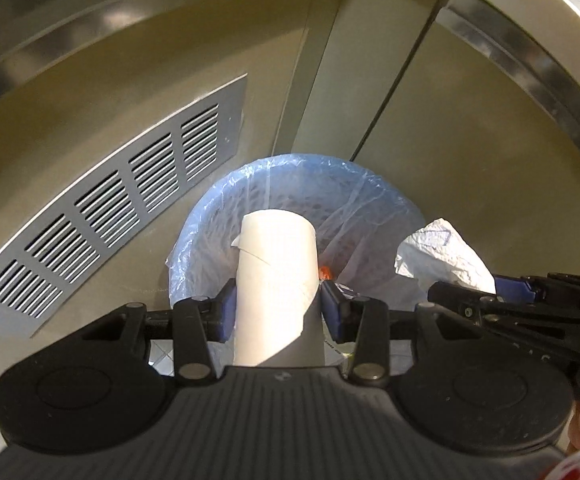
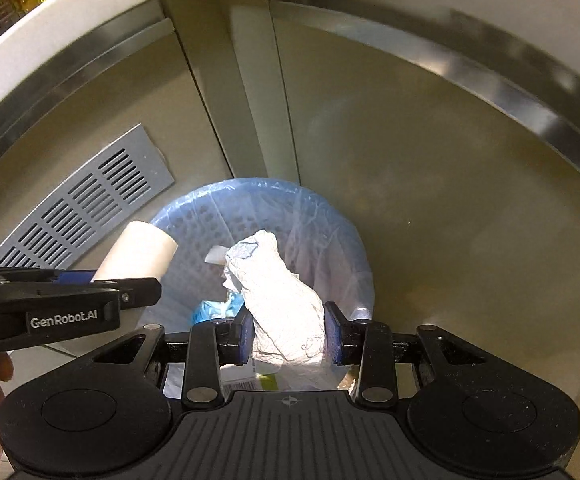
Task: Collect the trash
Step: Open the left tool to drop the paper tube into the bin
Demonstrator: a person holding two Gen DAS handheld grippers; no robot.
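My left gripper point(image 1: 277, 308) is shut on a white cardboard tube point(image 1: 276, 280) and holds it over a blue trash bin point(image 1: 210, 216) lined with a clear bag. My right gripper point(image 2: 289, 334) is shut on a crumpled white paper wad point(image 2: 278, 296) above the same bin point(image 2: 329, 220). The wad shows at the right of the left wrist view point(image 1: 445, 256), and the tube shows at the left of the right wrist view point(image 2: 138, 256). Blue and white scraps point(image 2: 218, 304) lie inside the bin.
The bin stands in a corner of beige metal cabinet panels point(image 1: 449, 140). A grey vent grille point(image 1: 110, 224) is on the left panel, also in the right wrist view point(image 2: 86, 208). A counter edge point(image 2: 90, 60) runs overhead.
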